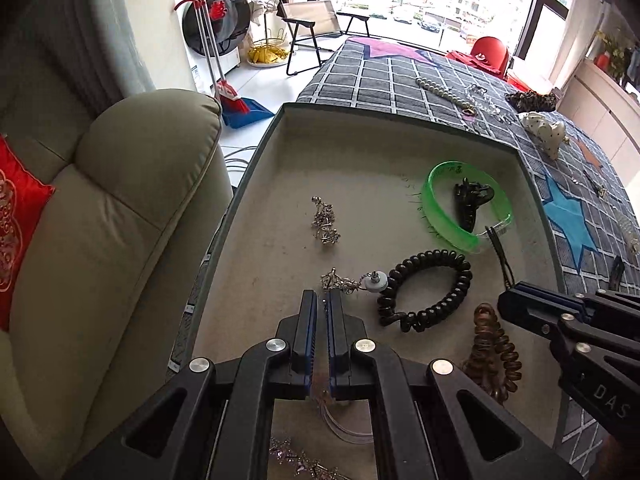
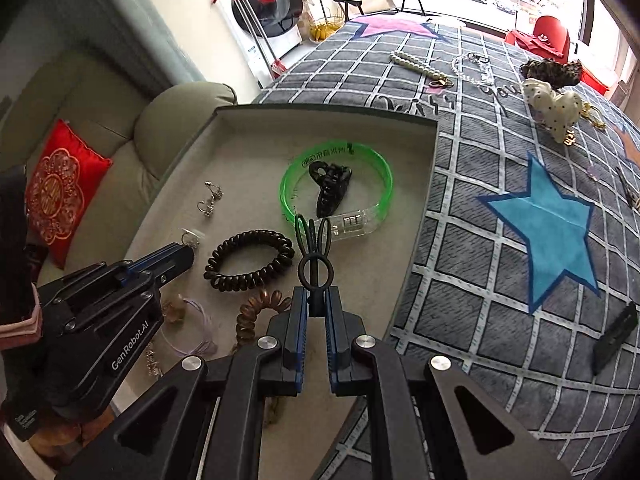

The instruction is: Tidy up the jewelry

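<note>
A beige-lined tray (image 1: 400, 114) (image 2: 320, 110) lies on a checked cloth. My left gripper (image 1: 323, 298) (image 2: 188, 254) is shut low over the tray. A silver earring with a white disc (image 1: 360, 280) (image 2: 191, 237) trails from its tips, and metal glints between the pads. My right gripper (image 2: 316, 300) (image 1: 506, 300) is shut on a black rabbit-eared hair clip (image 2: 314, 264) (image 1: 500, 248), held above the tray's near right part. Inside the tray lie a green bangle (image 1: 436, 220) (image 2: 384, 184) around a black claw clip (image 1: 470, 200) (image 2: 330, 188), a black coil tie (image 1: 440, 258) (image 2: 248, 236), a brown coil tie (image 1: 496, 356) (image 2: 256, 308) and silver earrings (image 1: 325, 222) (image 2: 210, 200).
On the cloth beyond the tray lie a pearl necklace (image 1: 436, 88) (image 2: 416, 64), a clear chain (image 2: 472, 66), a leopard scrunchie (image 2: 552, 70), a white dotted bow (image 2: 556, 108) and a flat black clip (image 2: 616, 336). A beige sofa (image 1: 100, 240) with a red cushion (image 2: 60, 192) borders the tray's left side.
</note>
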